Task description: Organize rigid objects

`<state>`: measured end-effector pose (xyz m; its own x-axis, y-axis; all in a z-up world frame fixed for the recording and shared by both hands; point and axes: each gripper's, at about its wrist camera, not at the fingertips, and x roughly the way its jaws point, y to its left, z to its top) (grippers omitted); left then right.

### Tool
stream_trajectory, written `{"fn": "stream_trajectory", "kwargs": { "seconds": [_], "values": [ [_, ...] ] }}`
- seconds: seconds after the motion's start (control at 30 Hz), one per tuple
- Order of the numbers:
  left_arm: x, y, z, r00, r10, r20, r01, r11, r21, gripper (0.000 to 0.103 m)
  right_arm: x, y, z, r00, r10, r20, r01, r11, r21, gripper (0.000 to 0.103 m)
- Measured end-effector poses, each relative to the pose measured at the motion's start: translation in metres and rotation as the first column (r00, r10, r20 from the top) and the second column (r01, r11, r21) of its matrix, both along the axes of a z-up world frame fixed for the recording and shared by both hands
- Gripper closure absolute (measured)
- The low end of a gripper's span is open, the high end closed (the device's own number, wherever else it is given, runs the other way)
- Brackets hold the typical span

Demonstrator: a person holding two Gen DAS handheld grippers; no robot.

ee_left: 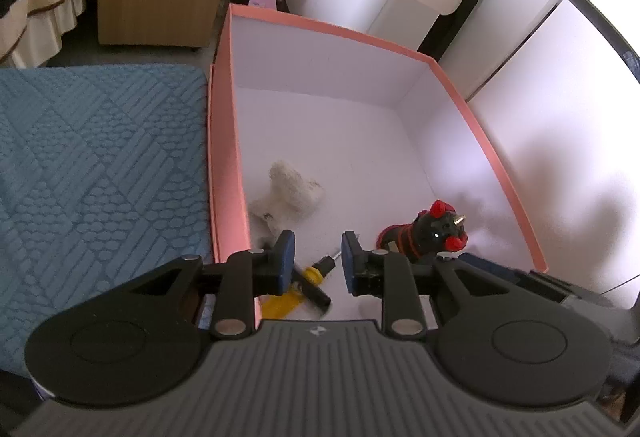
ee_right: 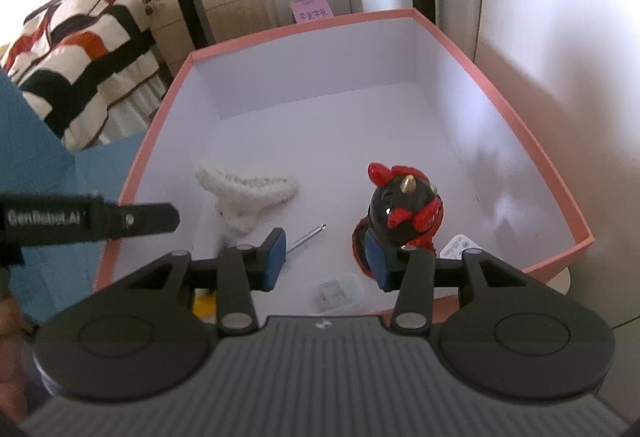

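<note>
Inside the pink-rimmed box (ee_left: 452, 85), three items are lying on the white floor: a white plush toy (ee_left: 290, 193) near the left wall, a yellow-handled screwdriver (ee_left: 316, 273) at the near end, and a black-and-red horned figurine (ee_left: 428, 233) sitting toward the right wall.

Left hand-held gripper (ee_left: 318, 261) is hovering over the near end of the box, jaws apart, nothing between them; the screwdriver handle is showing in the gap below. Right hand-held gripper (ee_right: 330, 259) is also hanging over the near edge, jaws apart and gripping nothing. Its right pad is overlapping the figurine (ee_right: 404, 213) in view; cannot tell if they are touching. The screwdriver's metal shaft (ee_right: 308, 235) is poking out just past the left pad.

From the right wrist view, the plush (ee_right: 244, 197) is lying left of the figurine, well apart from it. A small clear packet (ee_right: 334, 293) and a white tag (ee_right: 460, 247) are resting on the box floor near the front wall. The box (ee_right: 560, 197) is sitting beside a blue quilted mat (ee_left: 100, 165).
</note>
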<state>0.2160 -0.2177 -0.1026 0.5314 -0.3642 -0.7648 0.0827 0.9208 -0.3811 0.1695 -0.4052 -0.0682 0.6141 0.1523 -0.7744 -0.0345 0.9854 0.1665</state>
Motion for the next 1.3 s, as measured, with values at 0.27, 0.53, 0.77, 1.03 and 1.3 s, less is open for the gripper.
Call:
{"fn": "stream_trajectory", "kwargs": {
  "seconds": [0.27, 0.53, 0.77, 1.03, 1.3],
  "values": [
    [-0.016, 0.024, 0.05, 0.994, 0.017, 0.109, -0.012, 0.999, -0.046, 0.063, -0.006, -0.001, 0.05, 0.993, -0.008, 0.114, 0.005, 1.0, 0.029, 0.056],
    [-0.043, 0.04, 0.1, 0.975, -0.003, 0.221, 0.01, 0.999, -0.035, 0.053, -0.024, 0.009, 0.102, 0.975, -0.005, 0.222, -0.006, 0.999, 0.05, 0.056],
    [-0.069, 0.054, 0.128, 0.96, -0.012, 0.279, 0.022, 0.999, -0.031, 0.051, -0.048, 0.022, 0.116, 0.971, 0.016, 0.239, -0.028, 0.999, 0.046, 0.056],
    [-0.102, 0.066, 0.152, 0.935, -0.036, 0.352, 0.037, 0.999, 0.005, 0.048, -0.075, 0.027, 0.12, 0.972, 0.007, 0.236, -0.017, 0.999, 0.041, 0.056],
    [-0.122, 0.078, 0.149, 0.936, -0.023, 0.351, 0.035, 0.999, -0.028, 0.034, -0.101, 0.032, 0.12, 0.976, -0.011, 0.219, 0.003, 0.999, 0.036, 0.056]
  ]
}}
